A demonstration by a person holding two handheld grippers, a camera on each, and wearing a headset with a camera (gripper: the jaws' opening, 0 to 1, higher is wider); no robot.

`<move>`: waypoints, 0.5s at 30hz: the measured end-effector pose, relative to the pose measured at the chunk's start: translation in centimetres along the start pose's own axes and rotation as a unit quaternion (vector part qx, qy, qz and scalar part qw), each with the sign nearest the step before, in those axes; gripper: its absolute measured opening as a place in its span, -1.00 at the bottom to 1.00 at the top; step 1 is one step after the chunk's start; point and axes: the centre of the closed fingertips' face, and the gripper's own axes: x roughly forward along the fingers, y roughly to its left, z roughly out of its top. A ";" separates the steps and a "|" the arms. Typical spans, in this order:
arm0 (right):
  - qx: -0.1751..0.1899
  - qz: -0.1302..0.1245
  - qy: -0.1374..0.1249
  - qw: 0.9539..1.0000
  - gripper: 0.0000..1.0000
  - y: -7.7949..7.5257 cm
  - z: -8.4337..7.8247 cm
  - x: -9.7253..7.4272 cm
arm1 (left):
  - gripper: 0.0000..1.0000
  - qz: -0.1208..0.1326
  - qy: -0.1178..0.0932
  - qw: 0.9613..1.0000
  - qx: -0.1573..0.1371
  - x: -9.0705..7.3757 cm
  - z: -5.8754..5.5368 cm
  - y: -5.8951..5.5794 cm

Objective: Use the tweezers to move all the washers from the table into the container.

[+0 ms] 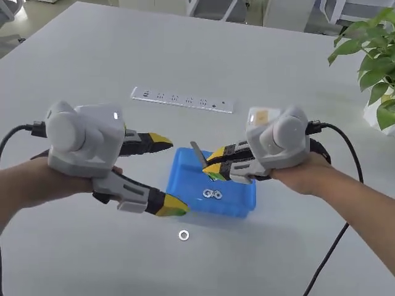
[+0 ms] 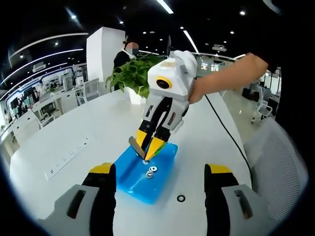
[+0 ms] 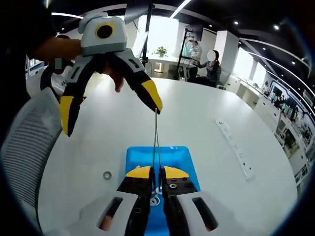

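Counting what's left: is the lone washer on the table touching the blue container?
Apart. The head view shows bare table between the washer and the container; the left gripper view shows the same gap.

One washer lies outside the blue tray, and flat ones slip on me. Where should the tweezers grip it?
Pinch the band of the washer: one tip through its hole, the other outside the rim, coming down from above. It lies flat on the table, so its thin edge probably gives no hold from the side. The right gripper holds the tweezers.
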 end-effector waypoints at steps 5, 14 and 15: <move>0.004 0.005 -0.005 1.000 -0.85 -0.1 -0.5 0.3 | 0.00 -0.015 0.010 1.000 0.022 1.2 0.0 0.9; 0.011 0.017 -0.008 1.000 -0.85 0.1 -1.1 0.8 | -0.45 -0.016 0.017 0.998 0.050 2.5 0.1 2.4; 0.010 0.018 -0.008 1.000 -0.85 0.1 -1.2 0.9 | -0.49 -0.017 0.018 0.998 0.051 2.5 0.0 2.4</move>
